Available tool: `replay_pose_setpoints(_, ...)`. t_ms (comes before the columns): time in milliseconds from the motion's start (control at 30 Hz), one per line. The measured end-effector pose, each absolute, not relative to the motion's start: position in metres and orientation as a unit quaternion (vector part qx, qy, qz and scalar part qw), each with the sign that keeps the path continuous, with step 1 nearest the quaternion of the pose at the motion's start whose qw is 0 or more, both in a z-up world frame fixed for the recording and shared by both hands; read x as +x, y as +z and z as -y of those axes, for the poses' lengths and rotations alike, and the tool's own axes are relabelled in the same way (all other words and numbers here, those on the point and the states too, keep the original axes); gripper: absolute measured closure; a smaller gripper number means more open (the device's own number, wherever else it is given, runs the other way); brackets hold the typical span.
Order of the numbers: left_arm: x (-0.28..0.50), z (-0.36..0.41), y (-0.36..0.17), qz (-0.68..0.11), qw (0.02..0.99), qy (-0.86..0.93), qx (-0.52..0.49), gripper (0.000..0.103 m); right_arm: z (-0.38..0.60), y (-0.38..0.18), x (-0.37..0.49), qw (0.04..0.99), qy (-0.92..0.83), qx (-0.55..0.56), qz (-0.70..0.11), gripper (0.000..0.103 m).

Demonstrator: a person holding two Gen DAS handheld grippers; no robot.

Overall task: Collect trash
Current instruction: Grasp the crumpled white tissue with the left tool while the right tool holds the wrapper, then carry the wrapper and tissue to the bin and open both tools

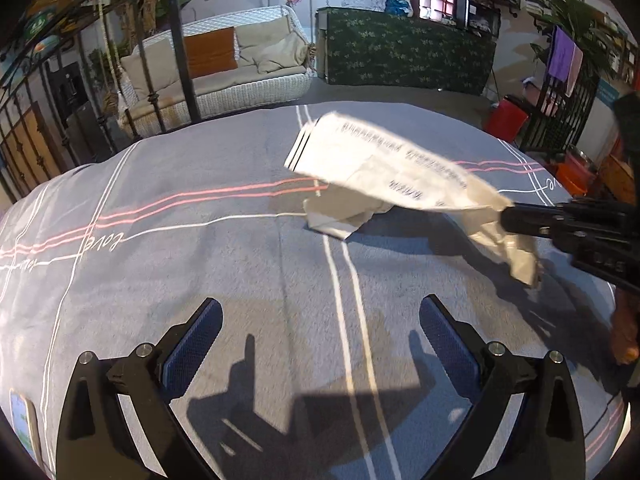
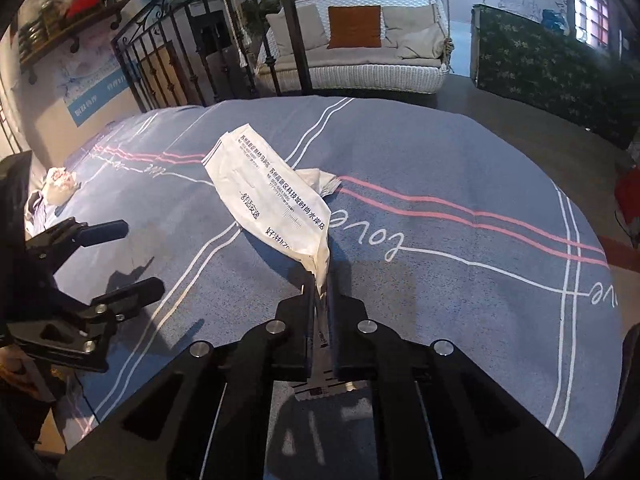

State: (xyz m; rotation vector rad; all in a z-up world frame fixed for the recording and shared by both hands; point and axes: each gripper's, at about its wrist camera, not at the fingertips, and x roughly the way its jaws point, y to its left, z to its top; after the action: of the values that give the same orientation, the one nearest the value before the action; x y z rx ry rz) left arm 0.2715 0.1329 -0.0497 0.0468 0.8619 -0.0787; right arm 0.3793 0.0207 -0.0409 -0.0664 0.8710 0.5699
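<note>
Your right gripper [image 2: 319, 292] has its fingers pinched tight on one end of a crumpled white paper bag [image 2: 276, 196], which hangs lifted off the blue-grey bedspread [image 2: 460, 160]. The bag carries several lines of black Chinese print along its length, too small and creased to read with certainty. On the bedspread, the cursive word "love" [image 2: 370, 236] is woven in white just right of the bag, repeated near the right edge, among white and pink stripes. A second crumpled piece of white paper [image 1: 340, 216] lies on the bedspread beneath the raised bag. From the right wrist view, a small crumpled wrapper [image 2: 60, 186] with a red pattern sits near the far left edge of the bed. Your left gripper [image 1: 320, 320] hovers over bare cloth with its blue-padded fingers [image 1: 196, 340] spread wide and nothing between them. Beyond the bed stand a white wicker swing sofa [image 2: 360, 68] with an orange cushion, a black iron railing [image 2: 160, 64], a counter draped in dark green leaf-print cloth [image 1: 404, 52] and a red bin [image 1: 506, 118].
</note>
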Motion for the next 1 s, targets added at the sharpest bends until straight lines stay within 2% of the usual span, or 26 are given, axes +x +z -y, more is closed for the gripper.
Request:
replay_pose_setpoints(300,0.336,-0.102,-0.067,-0.441,0.895,-0.056,0.049,0.006,0.037,-0.021,0.341,0.890,0.232,0.040,-0.391,0.096)
replay_pose_setpoints(467,0.361,-0.092,-0.074,-0.452,0.888,-0.059,0.054,0.015,0.053,-0.019,0.321,0.902,0.197,0.035,-0.383,0.096)
replay_pose_setpoints(567,0.370,-0.093,-0.075,-0.453,0.889,-0.059,0.042,0.030,0.061,-0.015,0.310,0.907,0.188,0.044,-0.374,0.096)
replay_pose_setpoints(633,0.372,-0.093,-0.074,-0.451,0.890,-0.062,0.028,0.047,0.068,-0.013,0.303,0.910,0.181,0.049,-0.370,0.096)
replay_pose_setpoints(800,0.366,-0.088,-0.071,-0.435,0.898,-0.047,0.039,0.077,0.085,-0.014,0.291,0.913,0.167,0.068,-0.367,0.096)
replay_pose_setpoints(900,0.359,-0.087,-0.069,-0.428,0.902,-0.056,0.030,0.083,0.095,-0.014,0.286,0.915,0.157,0.081,-0.362,0.096)
replay_pose_setpoints(1000,0.349,-0.083,-0.064,-0.418,0.906,-0.064,0.027,0.084,0.102,-0.015,0.284,0.917,0.151,0.084,-0.358,0.096)
